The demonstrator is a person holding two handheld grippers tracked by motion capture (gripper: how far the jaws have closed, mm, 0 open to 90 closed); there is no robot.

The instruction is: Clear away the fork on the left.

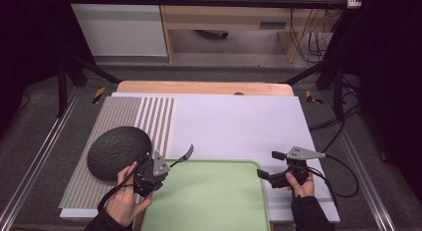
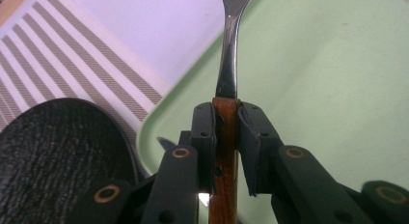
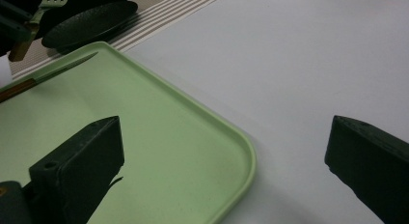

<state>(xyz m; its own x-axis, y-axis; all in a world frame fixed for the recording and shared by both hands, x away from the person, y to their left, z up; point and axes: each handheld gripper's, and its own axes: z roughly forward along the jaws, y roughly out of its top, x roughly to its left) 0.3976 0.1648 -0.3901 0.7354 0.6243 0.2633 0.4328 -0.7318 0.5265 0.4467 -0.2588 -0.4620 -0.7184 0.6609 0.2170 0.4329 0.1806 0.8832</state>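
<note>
Your left gripper's [image 2: 225, 137] jaws were pinched on the wooden handle of a slim metal fork [image 2: 226, 115], its steel neck and tines sticking out past them over the near left corner of the pale green plastic tray [image 2: 337, 79]; your right gripper's [image 3: 224, 161] jaws stood spread with nothing between them, near the tray's right corner. You had the fork by the best place: the wood is flat-sided and less slick than the polished steel, and the whole piece looked stiff and light, so it would likely not bend but could pivot in the grip if the tines were knocked. Counted on the surface, there were one fork, one wood-handled knife [image 3: 46, 75] lying on the tray, one tray, one dark textured round plate [image 1: 118, 152], one striped woven placemat [image 1: 144, 119] and one white board [image 1: 239, 126]
</note>
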